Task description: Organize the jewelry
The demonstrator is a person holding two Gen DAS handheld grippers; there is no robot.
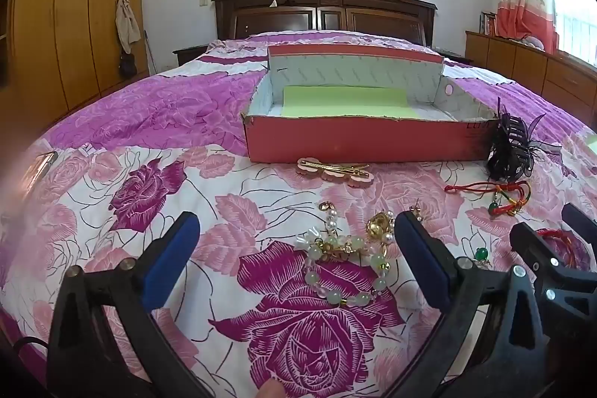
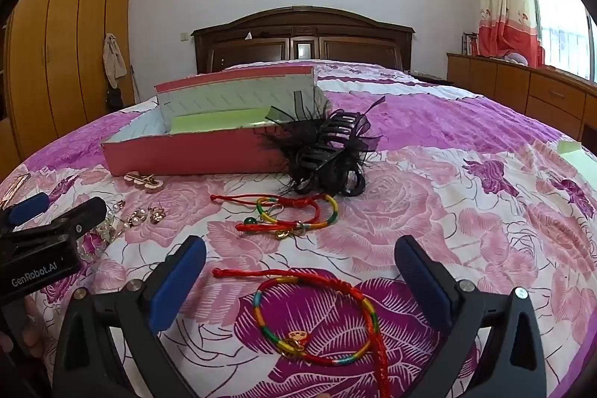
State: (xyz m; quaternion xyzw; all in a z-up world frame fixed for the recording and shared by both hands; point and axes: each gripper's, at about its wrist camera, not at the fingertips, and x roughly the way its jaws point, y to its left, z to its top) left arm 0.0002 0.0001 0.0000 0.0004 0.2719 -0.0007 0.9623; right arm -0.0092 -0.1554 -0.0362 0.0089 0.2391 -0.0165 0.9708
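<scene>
On a bed spread with a rose-print quilt (image 1: 156,114), a person readies two grippers over scattered jewelry. The left gripper (image 1: 296,250), jaws wide apart and holding nothing, frames a green-and-pearl bead bracelet (image 1: 345,271) lying between them. The right gripper (image 2: 300,271), equally spread and empty, brackets a rainbow cord bracelet (image 2: 317,316). Both pieces look light and limp; the beads seem likely to roll or slip, so pinching across the strand appears safest, while the cord should grip easily anywhere. An open pink box (image 1: 358,140) waits just beyond, seemingly without jewelry. Also visible: one pink hair clip (image 1: 334,169), one black feathered claw clip (image 2: 328,152), and another tangle of red cord bracelets (image 2: 291,213), number unclear.
</scene>
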